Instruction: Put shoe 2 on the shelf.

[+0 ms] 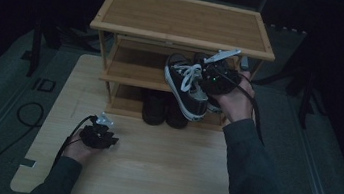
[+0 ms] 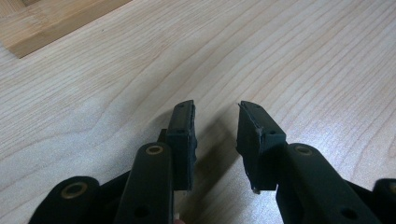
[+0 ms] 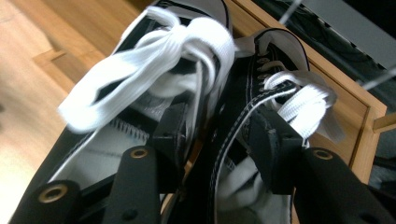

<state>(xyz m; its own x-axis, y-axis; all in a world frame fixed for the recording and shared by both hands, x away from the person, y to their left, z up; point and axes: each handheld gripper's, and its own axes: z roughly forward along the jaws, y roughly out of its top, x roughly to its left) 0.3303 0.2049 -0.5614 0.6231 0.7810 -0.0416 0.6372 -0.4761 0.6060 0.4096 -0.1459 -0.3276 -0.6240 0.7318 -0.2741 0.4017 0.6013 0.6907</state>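
Right gripper (image 3: 215,135) pinches both sneakers (image 1: 187,85) together; left gripper (image 2: 215,140) gapes empty.

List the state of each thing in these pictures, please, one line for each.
Left claw: open, holding nothing, low over the table.
Right claw: shut on pair of sneakers, one jaw inside each shoe.
Pair of sneakers: laced, lifted before the shoe rack.
Dark shoes: on bottom shelf.

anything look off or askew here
The sneakers are tilted in mid-air at the shoe rack, pinched together by their inner sides in the right gripper, not standing flat on a shelf. Nothing looks spilled or damaged.
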